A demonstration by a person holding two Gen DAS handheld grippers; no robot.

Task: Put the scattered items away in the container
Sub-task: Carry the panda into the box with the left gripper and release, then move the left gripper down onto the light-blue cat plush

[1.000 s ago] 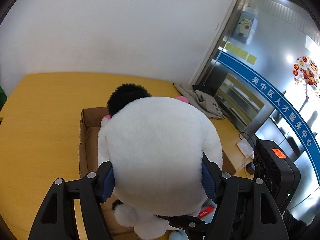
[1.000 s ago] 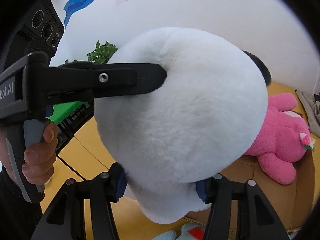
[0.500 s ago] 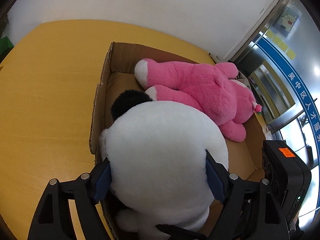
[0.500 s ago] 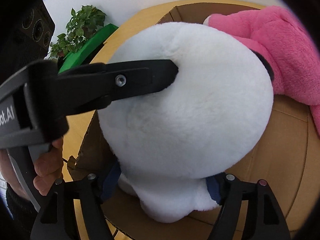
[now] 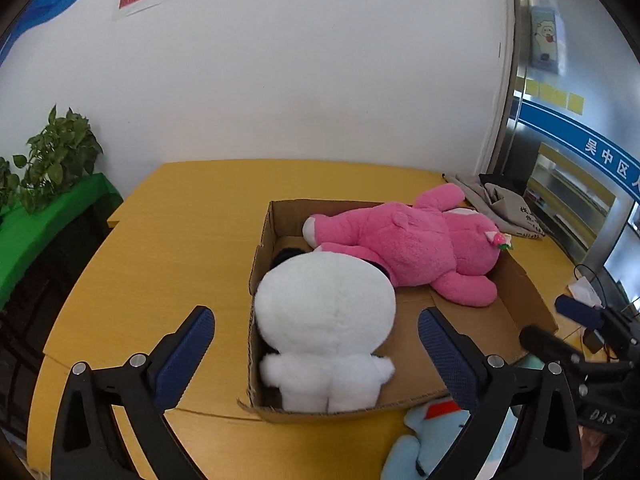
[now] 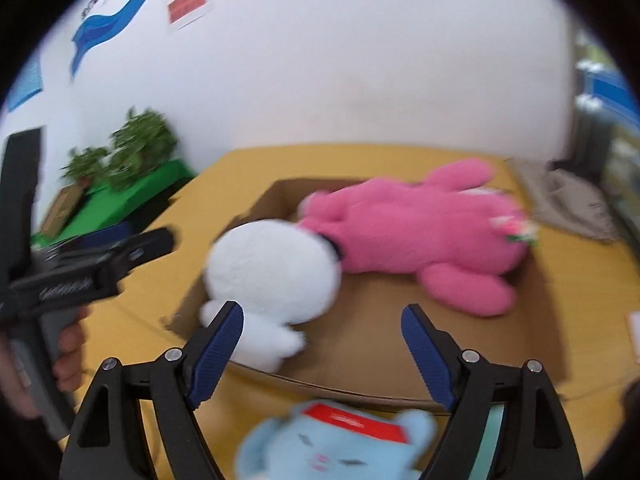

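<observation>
Your left hand-held gripper (image 5: 316,330) tilts down over the near-left corner of the open brown cardboard box (image 5: 524,280), and its jaws have just been opening: they now stand spread wide, the blue pads (image 5: 188,354) clear of the plush on both sides. Your right hand-held gripper (image 6: 322,332) points down the same way from just beside it, its jaws also freshly opened and spread, with nothing pressed between them. In the right wrist view, your left hand (image 6: 66,346) wraps the grey handle at the picture's left edge.

The round white plush toy with black ears (image 5: 326,320) lies inside the box at its near-left corner, back toward you, stubby white legs against the near wall. Its head touches the large pink plush bear (image 5: 404,248), which lies stretched across the far half of the box, 1 paw over the rim. A pale blue plush toy with a red tag (image 6: 336,440) lies on the yellow wooden desk (image 5: 160,248) just outside the box's near wall, between your 2 grippers; the right view is blurred.
</observation>
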